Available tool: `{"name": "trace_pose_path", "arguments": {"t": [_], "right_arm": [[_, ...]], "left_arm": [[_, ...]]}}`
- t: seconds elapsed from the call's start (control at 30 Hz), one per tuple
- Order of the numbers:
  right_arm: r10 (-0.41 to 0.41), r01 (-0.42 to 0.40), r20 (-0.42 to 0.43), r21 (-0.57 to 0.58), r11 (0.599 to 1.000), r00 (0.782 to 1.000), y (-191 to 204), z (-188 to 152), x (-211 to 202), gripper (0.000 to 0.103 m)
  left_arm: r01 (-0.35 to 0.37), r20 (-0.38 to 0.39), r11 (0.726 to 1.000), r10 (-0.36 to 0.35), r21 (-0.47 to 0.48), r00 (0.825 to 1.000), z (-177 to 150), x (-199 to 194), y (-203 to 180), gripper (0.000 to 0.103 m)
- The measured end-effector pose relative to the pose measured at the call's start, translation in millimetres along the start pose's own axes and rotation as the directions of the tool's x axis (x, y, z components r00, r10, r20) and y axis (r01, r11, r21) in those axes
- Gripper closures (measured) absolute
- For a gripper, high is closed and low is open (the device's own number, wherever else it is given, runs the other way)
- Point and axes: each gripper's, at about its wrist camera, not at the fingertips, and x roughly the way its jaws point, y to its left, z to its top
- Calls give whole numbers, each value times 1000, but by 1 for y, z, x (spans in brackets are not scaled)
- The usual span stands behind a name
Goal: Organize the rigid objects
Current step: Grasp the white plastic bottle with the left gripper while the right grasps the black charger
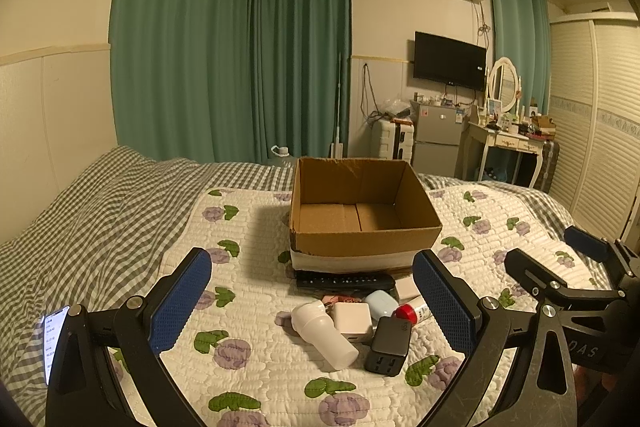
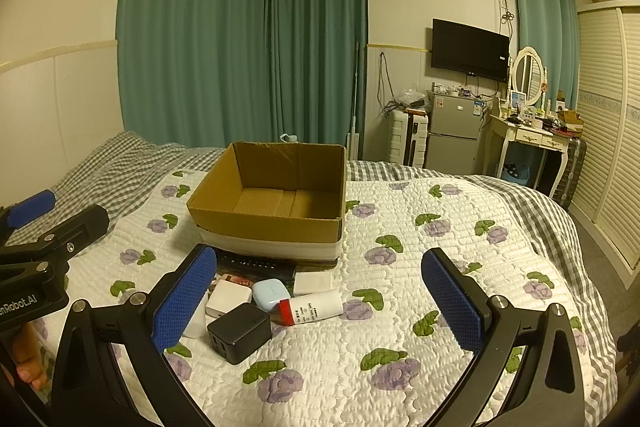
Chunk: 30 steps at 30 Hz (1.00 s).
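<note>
Looks like the very start of the tidy-up. Cardboard box (image 1: 364,211) sitting open and bare inside, dead center of the left wrist view, parked on the floral quilt (image 1: 256,359) right behind the clutter, probably so everything gets dropped straight in with a short reach.

Clutter bunched in the lower middle of the frame: white bottle (image 1: 325,333) lying on its side, white charger (image 1: 353,321) touching it, black power adapter (image 1: 389,346) propped against that, light blue case (image 1: 381,302) just behind, red-capped tube (image 1: 412,311) lying flat to the right, black remote (image 1: 344,281) half tucked under the box's front edge.

Left claw (image 1: 312,307) spread wide, nothing in it, framing the pile from above, so likely lining up a first pick. Right claw (image 2: 320,305) also wide and empty, pointed at bare quilt to the right of the pile in its own view, with the black adapter near its left finger.

Guessing the bottle rolls if nudged, being round and on soft bedding.
</note>
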Motion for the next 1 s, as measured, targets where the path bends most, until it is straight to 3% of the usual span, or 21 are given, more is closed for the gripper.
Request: {"name": "trace_pose_path", "arguments": {"t": [0.2, 0.4, 0.57, 0.7, 0.8, 0.87, 0.9, 0.93, 0.97, 1.0], "right_arm": [[-18, 18, -71, -4, 1000, 997, -4, -13, 25, 0], [-9, 9, -151, 4, 1000, 989, -10, -28, 53, 0], [8, -5, -206, 17, 1000, 979, -13, -39, 72, 0], [16, -11, -247, 20, 1000, 969, -13, -44, 85, 0], [11, -9, -265, 9, 1000, 964, -9, -47, 90, 0], [11, -11, -275, 3, 1000, 961, -7, -48, 93, 0], [10, -10, -278, 0, 1000, 961, -6, -49, 94, 0], [6, -9, -283, -9, 1000, 959, -4, -50, 95, 0], [2, -7, -290, -17, 1000, 957, -2, -51, 96, 0], [-1, -6, -299, -24, 1000, 954, 0, -52, 98, 0]], "left_arm": [[-43, -123, 999, 44, 15, 991, -20, 39, 2, 0], [-49, -279, 999, 52, 17, 959, -49, 95, -2, 2], [-34, -388, 999, 32, 2, 921, -71, 138, -8, 3], [-42, -443, 999, 32, -12, 896, -82, 159, -6, 4], [-7, -475, 1000, -6, -25, 880, -90, 162, -3, 7], [27, -488, 999, -44, -42, 872, -92, 161, 1, 13], [58, -497, 997, -80, -60, 864, -93, 163, 3, 24], [86, -514, 994, -111, -71, 850, -95, 163, 4, 45], [109, -528, 991, -133, -77, 839, -97, 164, 4, 57], [107, -534, 992, -130, -74, 836, -97, 165, 4, 60]]}}
